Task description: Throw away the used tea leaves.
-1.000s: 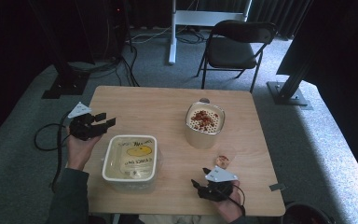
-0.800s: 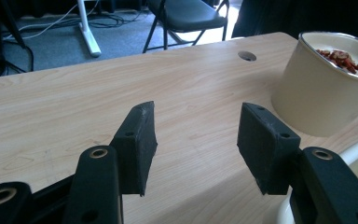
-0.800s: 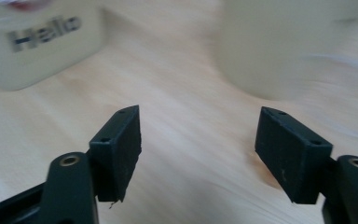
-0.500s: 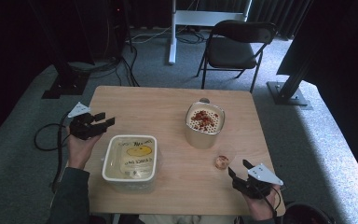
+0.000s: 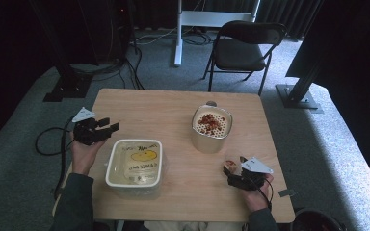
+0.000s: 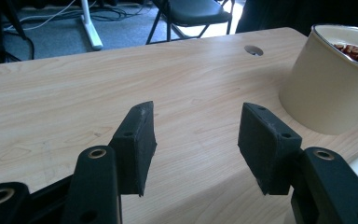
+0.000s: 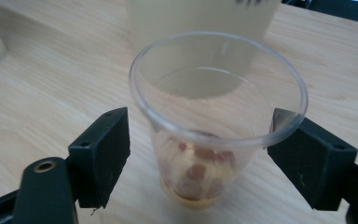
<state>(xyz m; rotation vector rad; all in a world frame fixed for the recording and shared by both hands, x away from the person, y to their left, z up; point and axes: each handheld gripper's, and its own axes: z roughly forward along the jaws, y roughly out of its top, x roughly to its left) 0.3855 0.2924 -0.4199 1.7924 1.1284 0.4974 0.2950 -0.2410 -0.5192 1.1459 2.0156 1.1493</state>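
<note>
A clear plastic cup (image 7: 218,126) holds reddish-brown pieces. The right gripper (image 7: 198,154) and left gripper (image 6: 196,144) have black jaws. The counter (image 5: 173,115) is pale wood grain. A cream canister (image 5: 211,129) holds red-brown bits. A white tub (image 5: 135,166) has a yellow-marked lid.

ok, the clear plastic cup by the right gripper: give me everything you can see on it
The clear plastic cup is a thin, transparent tumbler with a rolled rim, tapering to a narrower base. It stands upright on the wooden table, near the front right, in front of the cream canister. A shallow layer of reddish-brown pieces lies in its bottom; the rest is empty. The right gripper has its open jaws on either side of it: the right jaw looks at or very near the rim, the left jaw apart.
</note>
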